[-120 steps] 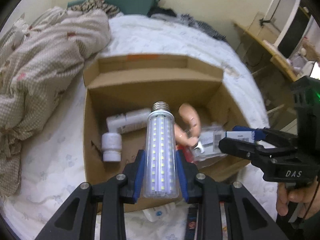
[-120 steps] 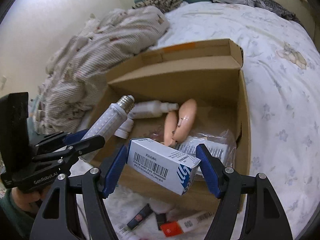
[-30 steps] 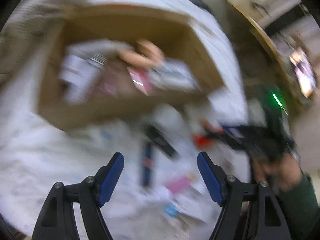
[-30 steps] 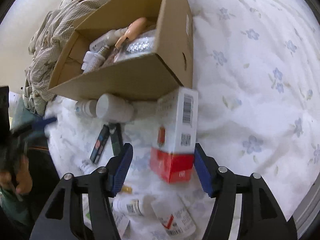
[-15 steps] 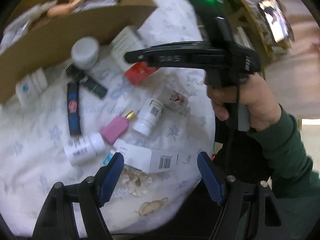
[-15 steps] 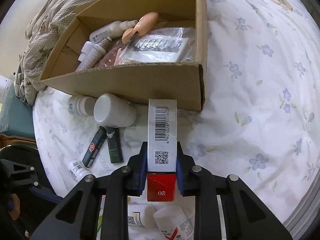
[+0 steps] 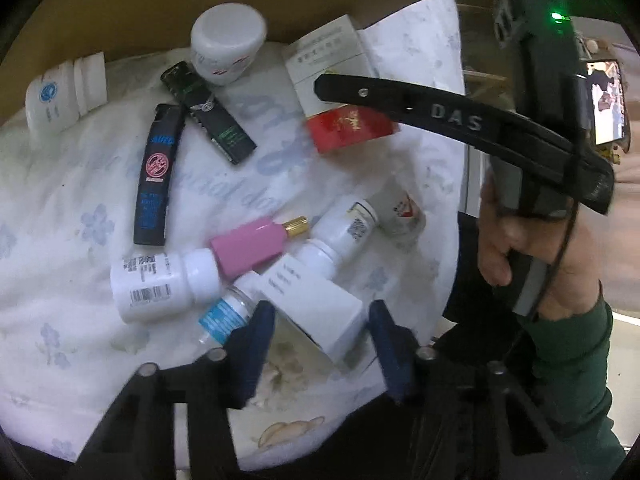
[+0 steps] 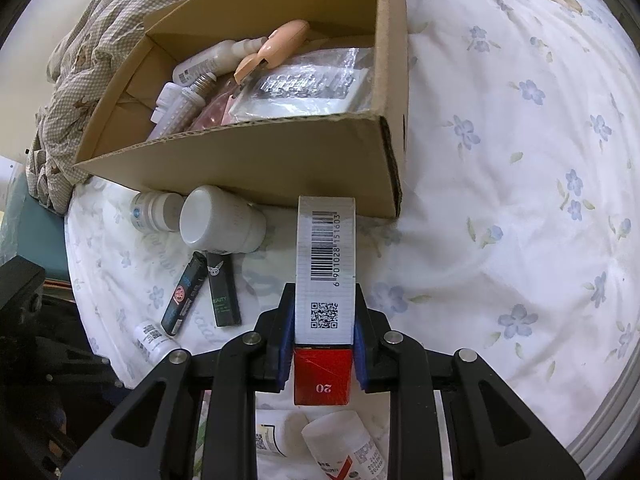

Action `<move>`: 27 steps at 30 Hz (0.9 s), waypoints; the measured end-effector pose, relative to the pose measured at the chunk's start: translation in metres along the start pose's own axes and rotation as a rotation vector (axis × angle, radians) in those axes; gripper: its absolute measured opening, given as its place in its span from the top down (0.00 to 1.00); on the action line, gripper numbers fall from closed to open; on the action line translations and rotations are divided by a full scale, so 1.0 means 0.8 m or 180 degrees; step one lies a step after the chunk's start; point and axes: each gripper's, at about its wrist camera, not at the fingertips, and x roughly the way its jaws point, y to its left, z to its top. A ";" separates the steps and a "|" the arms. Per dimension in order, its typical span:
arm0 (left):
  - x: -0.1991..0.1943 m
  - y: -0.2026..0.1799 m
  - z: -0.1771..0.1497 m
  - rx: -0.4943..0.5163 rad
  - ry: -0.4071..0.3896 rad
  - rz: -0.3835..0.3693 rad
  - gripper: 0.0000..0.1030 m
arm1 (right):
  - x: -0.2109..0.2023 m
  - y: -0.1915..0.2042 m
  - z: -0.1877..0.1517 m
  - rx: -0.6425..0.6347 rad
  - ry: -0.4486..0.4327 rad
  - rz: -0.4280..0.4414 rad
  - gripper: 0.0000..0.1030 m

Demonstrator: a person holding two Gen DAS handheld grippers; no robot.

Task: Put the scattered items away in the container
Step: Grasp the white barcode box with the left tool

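My left gripper (image 7: 320,340) points down at a heap of small items on the flowered bedsheet. Its jaws are closing around a white carton (image 7: 316,300), and a thin gap still shows at the right pad. A pink bottle (image 7: 252,248) and white pill bottles (image 7: 160,280) lie just beyond it. My right gripper (image 8: 324,320) is shut on a red-and-white barcoded pack (image 8: 324,264), which it holds just in front of the cardboard box (image 8: 248,160). The cardboard box holds a bulb, bottles and a foil packet.
Two black lighters (image 7: 156,176) and a white jar (image 7: 228,40) lie against the box's front wall. A hand (image 7: 520,248) in a green sleeve holds the right gripper's handle. The bed's edge runs close below the heap. A crumpled quilt (image 8: 80,80) lies left of the box.
My left gripper swung down from the box to the heap and its jaws narrowed around the white carton. My right gripper closed on the red-and-white pack and stayed put.
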 end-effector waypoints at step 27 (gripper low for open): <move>-0.044 0.019 0.019 0.0088 -0.0743 0.0846 0.71 | 0.009 0.015 0.000 -0.0125 0.0040 -0.0093 0.75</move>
